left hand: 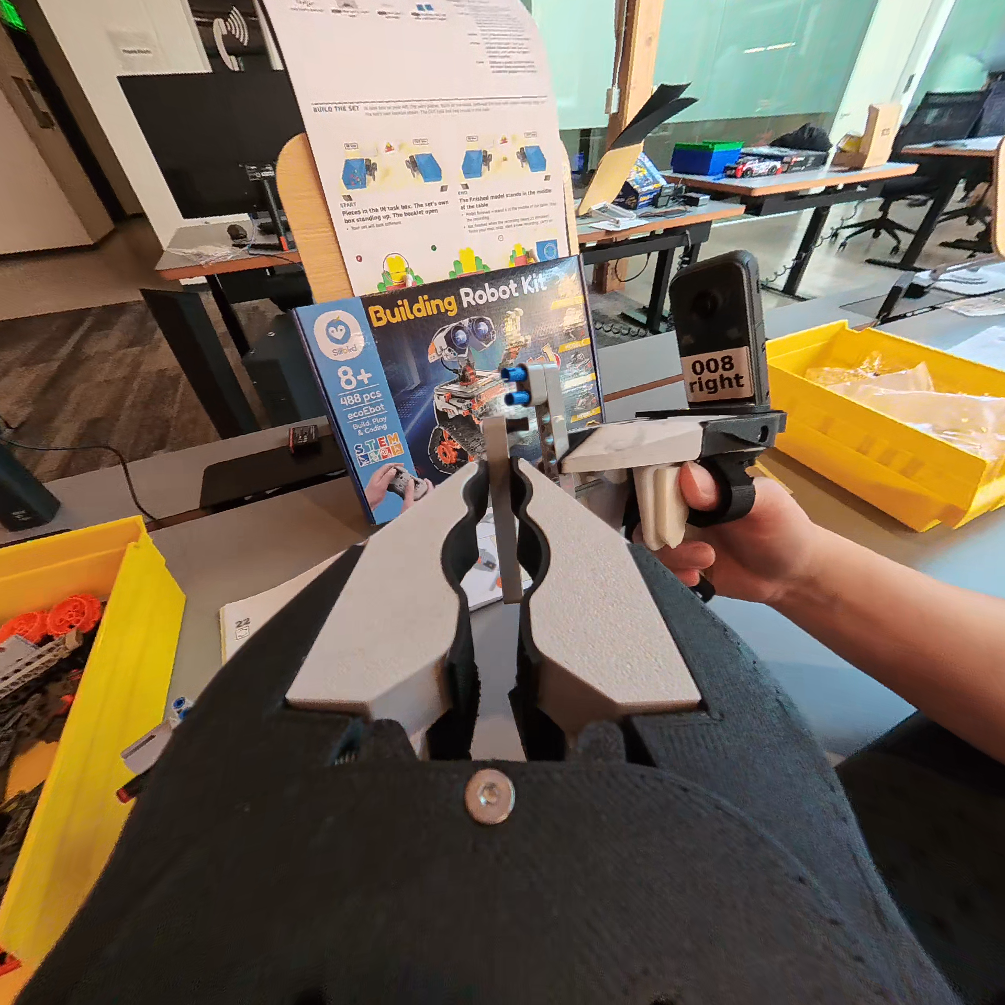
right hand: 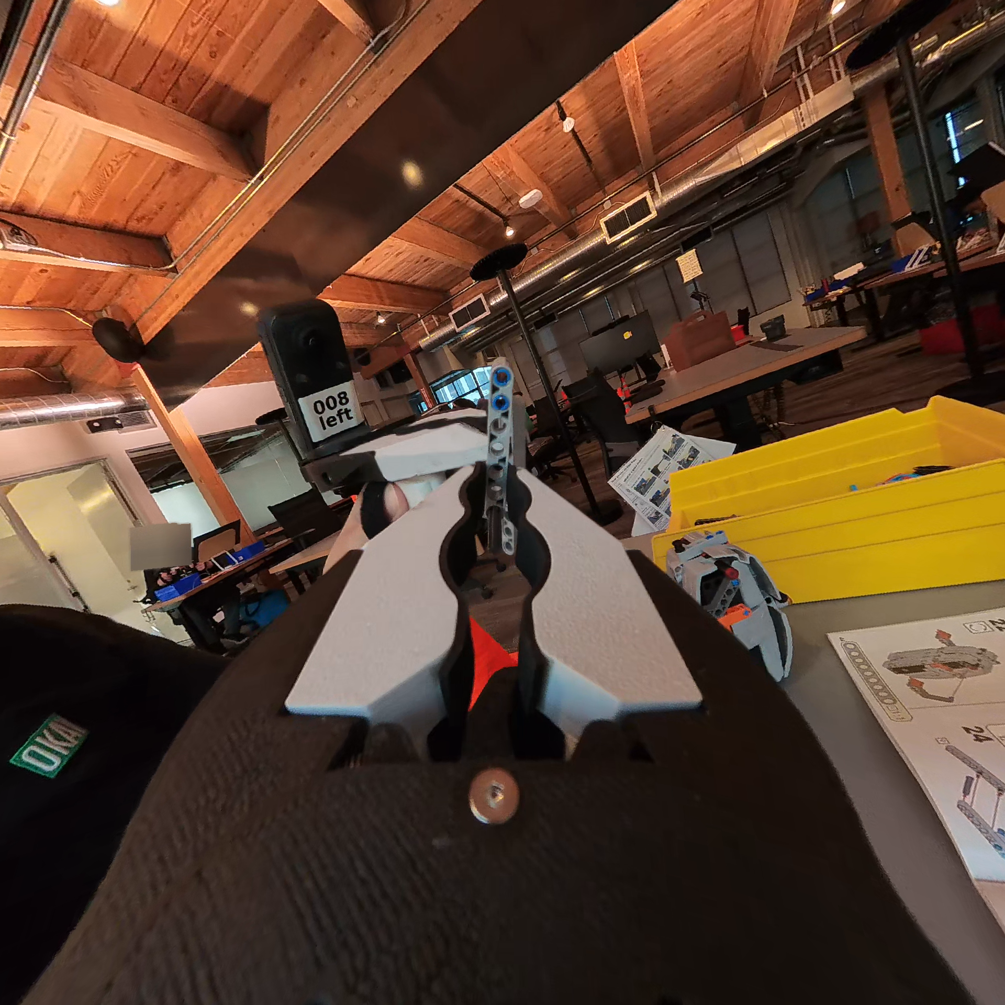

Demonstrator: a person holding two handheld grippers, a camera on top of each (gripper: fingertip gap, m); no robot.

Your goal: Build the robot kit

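My left gripper is shut on a flat grey beam that stands upright between its fingertips, held above the table. My right gripper is shut on a grey perforated beam with two blue pins near its top. In the left wrist view the right gripper comes in from the right, held by a hand. Its perforated beam stands right next to the top of my flat beam and seems to touch it. One of the left gripper's fingers shows behind the perforated beam.
A robot kit box stands behind the grippers with an instruction sheet above it. Yellow bins lie left and right; the left one holds loose parts. A part-built grey model, an open booklet and a black cap lie nearby. The tips of both grippers are at nearly the same place.
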